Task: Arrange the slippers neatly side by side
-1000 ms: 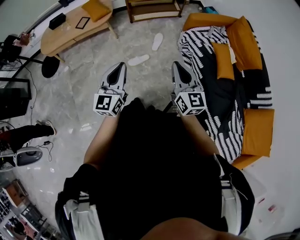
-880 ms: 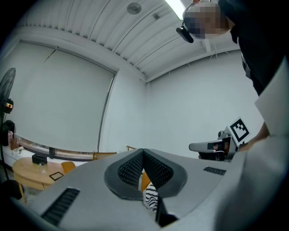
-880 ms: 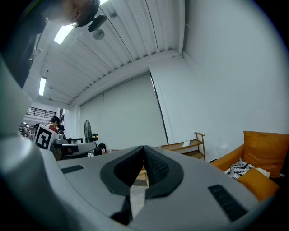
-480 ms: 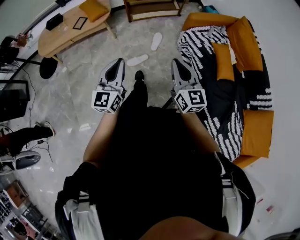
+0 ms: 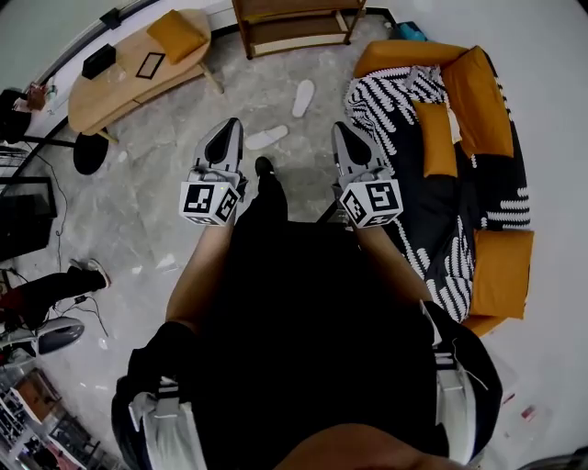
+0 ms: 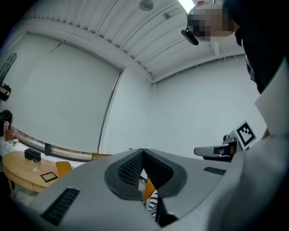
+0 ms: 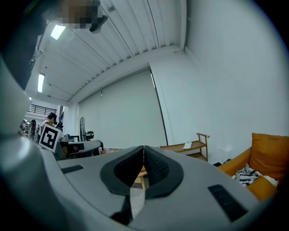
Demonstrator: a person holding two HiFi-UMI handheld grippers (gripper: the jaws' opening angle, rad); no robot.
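Two white slippers lie apart on the grey floor ahead in the head view: one slipper [image 5: 265, 138] near my left gripper's tip, the other slipper [image 5: 303, 97] farther off, at a different angle. My left gripper [image 5: 228, 133] is held up in front of the person's body, its jaws shut and empty. My right gripper [image 5: 342, 131] is level with it, also shut on nothing. In the left gripper view the left gripper [image 6: 143, 151] points up toward wall and ceiling. In the right gripper view the right gripper [image 7: 143, 148] does the same. Neither gripper view shows a slipper.
An orange sofa [image 5: 496, 257] with a black-and-white throw stands at the right. A wooden shelf [image 5: 292, 20] is at the back, a wooden table [image 5: 129, 66] at the back left. The person's black shoe [image 5: 265, 167] is stepping forward between the grippers. Cables and gear lie at the left.
The view has moved forward: slippers and sofa sit slightly lower and nearer. The person's shoe came into sight between the grippers. Both grippers stayed shut.
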